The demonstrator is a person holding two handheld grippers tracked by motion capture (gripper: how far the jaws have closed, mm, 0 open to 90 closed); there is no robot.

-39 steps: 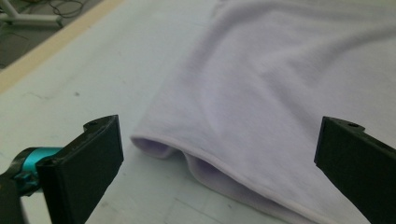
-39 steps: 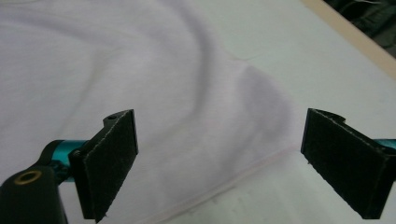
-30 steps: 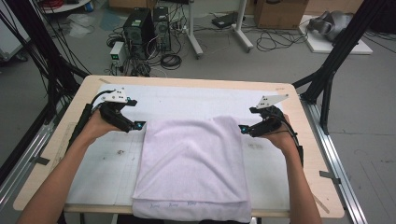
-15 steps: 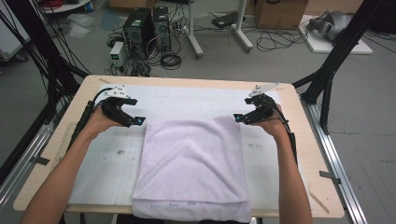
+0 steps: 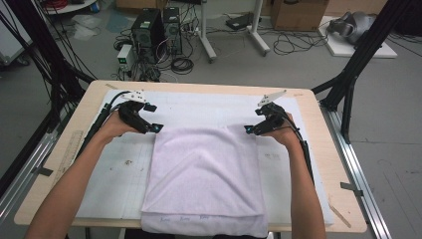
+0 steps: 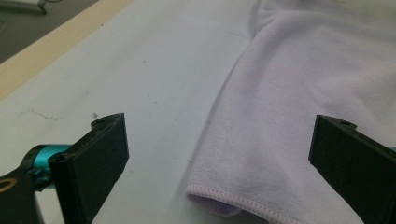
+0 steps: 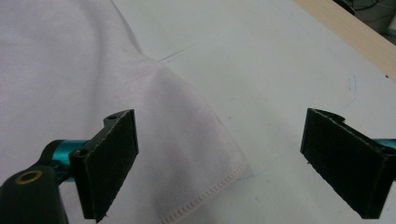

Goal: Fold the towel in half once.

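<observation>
A pale lilac towel (image 5: 204,179) lies folded on the white mat (image 5: 298,169), its near edge hanging over the table's front. My left gripper (image 5: 154,119) stands open at the towel's far left corner, one jaw over the mat, the other over the cloth. In the left gripper view the hemmed towel corner (image 6: 219,200) lies between the wide jaws of the left gripper (image 6: 224,168), untouched. My right gripper (image 5: 249,130) is open at the far right corner. In the right gripper view that towel corner (image 7: 215,186) sits between the spread jaws of the right gripper (image 7: 224,163).
The wooden table (image 5: 323,129) carries a ruler (image 5: 69,152) along its left edge. Crumb-like marks (image 5: 130,162) dot the mat left of the towel. Behind the table are computer towers (image 5: 157,32), cables and a cardboard box (image 5: 296,12) on the floor.
Both hands have moved inward and down toward the towel's far corners. The jaws of both stayed wide apart. The towel has not moved.
</observation>
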